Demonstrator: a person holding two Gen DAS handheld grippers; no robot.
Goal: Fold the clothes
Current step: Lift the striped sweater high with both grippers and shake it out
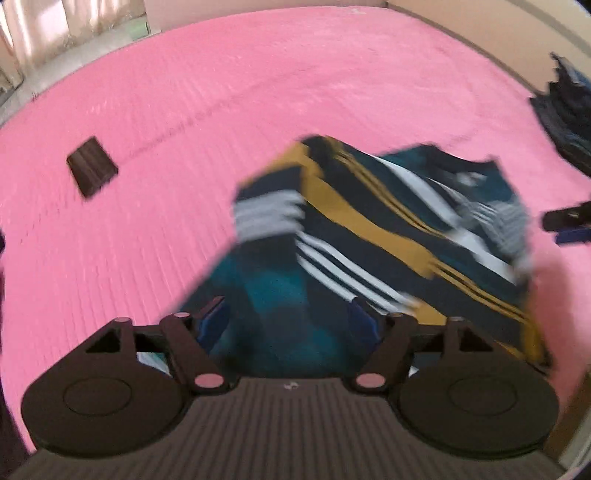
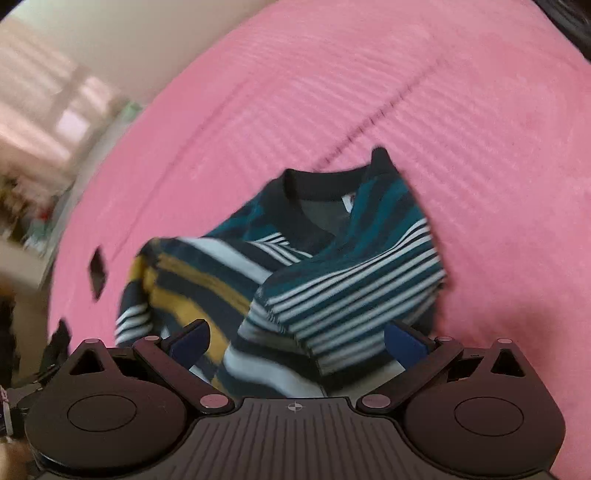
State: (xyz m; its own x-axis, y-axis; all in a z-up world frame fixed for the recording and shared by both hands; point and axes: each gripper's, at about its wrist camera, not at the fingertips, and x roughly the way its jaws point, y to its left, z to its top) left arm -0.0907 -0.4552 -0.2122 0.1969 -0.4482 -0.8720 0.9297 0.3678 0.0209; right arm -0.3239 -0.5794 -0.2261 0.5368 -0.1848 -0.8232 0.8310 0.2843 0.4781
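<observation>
A striped sweater (image 1: 369,229) in teal, navy, white and mustard lies crumpled on the pink bedspread (image 1: 258,92). In the left wrist view my left gripper (image 1: 288,319) hovers over its near teal part, jaws apart, with the pads clear of the cloth. The right wrist view shows the sweater (image 2: 332,266) with its dark collar (image 2: 314,184) at the far end and a striped sleeve folded across the front. My right gripper (image 2: 299,339) stands wide open just above that sleeve, and its blue pads (image 2: 406,341) grip nothing. Both views are motion-blurred.
A small dark brown rectangular object (image 1: 92,170) lies on the bedspread to the left of the sweater, seen also as a dark rectangle (image 2: 96,271). A pile of dark clothes (image 1: 569,122) sits at the right edge. Curtains (image 1: 55,26) hang beyond the bed's far left.
</observation>
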